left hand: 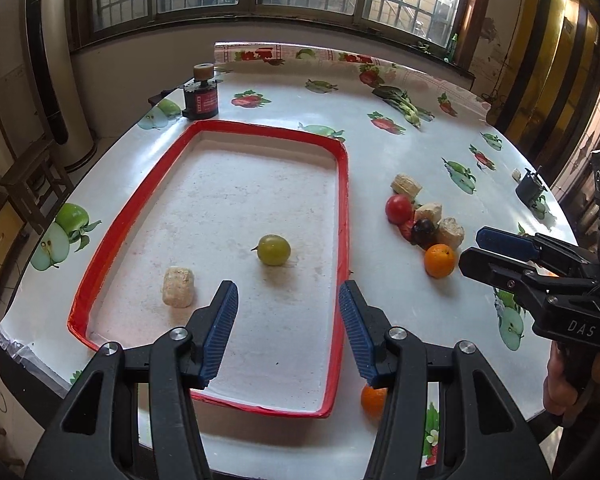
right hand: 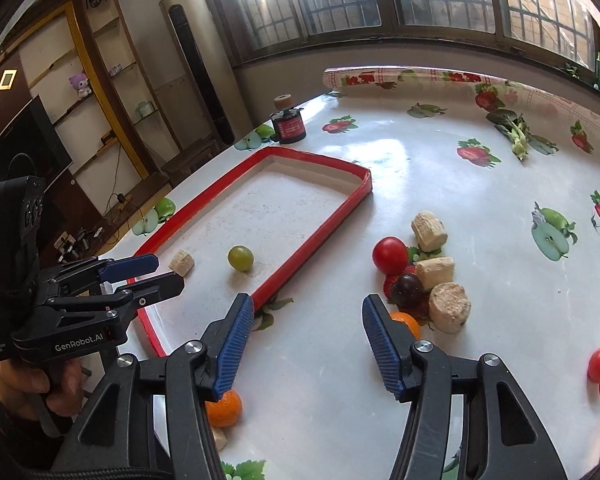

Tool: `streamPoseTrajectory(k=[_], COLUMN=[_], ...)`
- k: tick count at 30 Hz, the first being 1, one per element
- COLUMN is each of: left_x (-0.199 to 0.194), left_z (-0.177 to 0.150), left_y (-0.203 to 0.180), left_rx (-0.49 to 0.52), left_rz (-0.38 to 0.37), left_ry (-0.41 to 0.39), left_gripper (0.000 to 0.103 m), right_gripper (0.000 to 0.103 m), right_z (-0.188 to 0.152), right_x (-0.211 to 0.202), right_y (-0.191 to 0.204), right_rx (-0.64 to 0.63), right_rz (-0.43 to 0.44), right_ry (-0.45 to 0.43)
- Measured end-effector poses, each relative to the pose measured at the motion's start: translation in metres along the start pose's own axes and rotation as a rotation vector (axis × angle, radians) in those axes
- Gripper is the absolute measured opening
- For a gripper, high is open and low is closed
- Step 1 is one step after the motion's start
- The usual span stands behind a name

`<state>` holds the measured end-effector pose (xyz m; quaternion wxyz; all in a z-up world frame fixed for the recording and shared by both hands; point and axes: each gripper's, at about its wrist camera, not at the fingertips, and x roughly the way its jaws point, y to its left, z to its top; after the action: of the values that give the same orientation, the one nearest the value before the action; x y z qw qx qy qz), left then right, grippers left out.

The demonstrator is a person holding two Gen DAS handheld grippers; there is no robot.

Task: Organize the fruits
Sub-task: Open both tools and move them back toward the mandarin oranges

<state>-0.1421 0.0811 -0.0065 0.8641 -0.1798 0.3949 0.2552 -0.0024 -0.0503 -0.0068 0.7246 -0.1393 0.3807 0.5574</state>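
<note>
Now both the left tongs and right tongs gape empty; straddle the orange squarely, squeeze gently, then lift toward the red-rimmed tray

On the counter, the tray holds a grape and a corn piece at its eight o'clock. Fruits cluster at the tray's three o'clock.

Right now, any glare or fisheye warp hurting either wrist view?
Left wrist: even light, no glare on the tray; window frames bow toward the edges, the green grape is sharp. Right wrist: window glare washes the tablecloth beyond the tray; corners vignette black.
</note>
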Motion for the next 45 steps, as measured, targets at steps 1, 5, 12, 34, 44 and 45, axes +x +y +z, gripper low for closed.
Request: streamPoseTrajectory(k=[1, 5, 12, 34, 44, 45], left_x=[0.0, 0.001, 0.002, 0.037, 0.072, 0.076], left_z=[0.0, 0.0, -0.001, 0.001, 0.012, 0.013], left_y=[-0.004, -0.018, -0.042, -0.129, -0.146, -0.147], left_rx=[0.004, 0.02, 0.053, 0.172, 0.165, 0.164], left_rz=[-0.004, -0.019, -0.044, -0.162, -0.163, -0.163], left_ry=[0.001, 0.005, 0.014, 0.087, 0.135, 0.139], left_gripper=[0.051, 0.051, 0.051, 0.051, 0.051, 0.051], right_gripper=[0.059, 0.059, 0.059, 0.059, 0.059, 0.059], right_z=[-0.003, -0.013, -0.03, -0.089, -0.107, -0.108], right_x=[-0.004, -0.019, -0.044, -0.132, -0.152, -0.152], right_y=[-0.004, -0.02, -0.046, -0.139, -0.183, -0.187], right_rx=[0.007, 0.032, 0.078, 0.249, 0.312, 0.315], right_rz=[-0.008, -0.034, -0.071, -0.283, -0.419, -0.434], right_ry=[-0.004, -0.015, -0.031, -0.106, -0.123, -0.12])
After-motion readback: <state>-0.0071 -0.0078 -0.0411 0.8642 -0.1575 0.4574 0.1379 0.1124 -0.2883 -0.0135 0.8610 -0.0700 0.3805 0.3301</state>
